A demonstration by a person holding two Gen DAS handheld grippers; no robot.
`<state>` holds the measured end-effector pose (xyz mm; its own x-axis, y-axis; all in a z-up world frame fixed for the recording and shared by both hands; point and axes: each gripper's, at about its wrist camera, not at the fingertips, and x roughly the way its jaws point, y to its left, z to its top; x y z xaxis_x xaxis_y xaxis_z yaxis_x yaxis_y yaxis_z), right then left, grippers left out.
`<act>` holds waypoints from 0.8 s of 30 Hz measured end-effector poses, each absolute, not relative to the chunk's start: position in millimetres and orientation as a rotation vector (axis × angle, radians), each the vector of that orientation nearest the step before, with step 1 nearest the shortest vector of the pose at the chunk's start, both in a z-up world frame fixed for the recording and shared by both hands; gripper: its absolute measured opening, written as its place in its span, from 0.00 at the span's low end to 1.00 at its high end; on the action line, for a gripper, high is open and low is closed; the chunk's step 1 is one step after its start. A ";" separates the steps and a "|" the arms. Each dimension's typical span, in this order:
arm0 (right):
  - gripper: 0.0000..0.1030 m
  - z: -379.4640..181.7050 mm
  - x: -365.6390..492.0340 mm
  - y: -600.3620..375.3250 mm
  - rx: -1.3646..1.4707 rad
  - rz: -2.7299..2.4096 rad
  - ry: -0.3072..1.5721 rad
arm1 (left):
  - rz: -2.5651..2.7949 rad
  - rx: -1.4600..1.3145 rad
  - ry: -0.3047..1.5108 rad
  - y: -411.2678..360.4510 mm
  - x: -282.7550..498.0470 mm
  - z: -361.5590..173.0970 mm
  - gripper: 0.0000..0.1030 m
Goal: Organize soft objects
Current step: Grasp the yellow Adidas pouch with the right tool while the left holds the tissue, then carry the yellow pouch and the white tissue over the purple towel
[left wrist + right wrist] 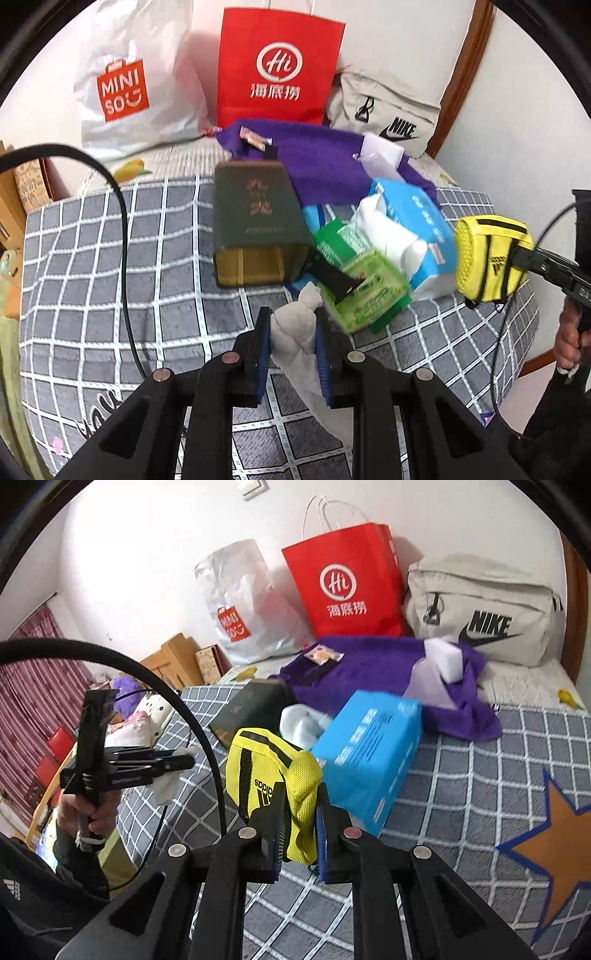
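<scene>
My left gripper [293, 317] is shut on a grey-white cloth [295, 332] that hangs down between its blue pads above the checked bedcover [110, 258]. My right gripper [301, 812] is shut on a yellow mesh Adidas pouch [269, 768], lifted off the bed; the same pouch [487, 258] shows at the right of the left wrist view. On the bed lie a purple towel [317, 162], a blue tissue pack [417, 221], a green wipes pack [362, 280], a white cloth [384, 229] and a white sponge block [445, 657].
A dark green box [255, 229] lies beside the pile. Against the wall stand a white Miniso bag [125, 92], a red paper bag [277, 70] and a beige Nike bag [484, 609]. Cables [122, 229] loop over the bed. Wooden furniture [173, 661] stands left of the bed.
</scene>
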<state>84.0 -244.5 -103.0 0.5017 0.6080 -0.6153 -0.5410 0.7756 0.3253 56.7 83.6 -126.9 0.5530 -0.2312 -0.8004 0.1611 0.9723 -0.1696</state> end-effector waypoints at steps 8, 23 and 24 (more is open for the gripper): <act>0.14 -91.1 116.4 -245.5 0.095 0.640 0.771 | -0.216 -0.070 0.902 83.9 65.1 -98.5 0.20; 0.14 -72.0 158.2 -249.6 0.118 0.594 0.710 | -0.218 -0.038 0.852 76.2 106.5 -74.3 0.20; 0.14 -71.2 161.4 -249.9 0.119 0.592 0.710 | -0.217 -0.034 0.848 76.3 108.0 -72.1 0.20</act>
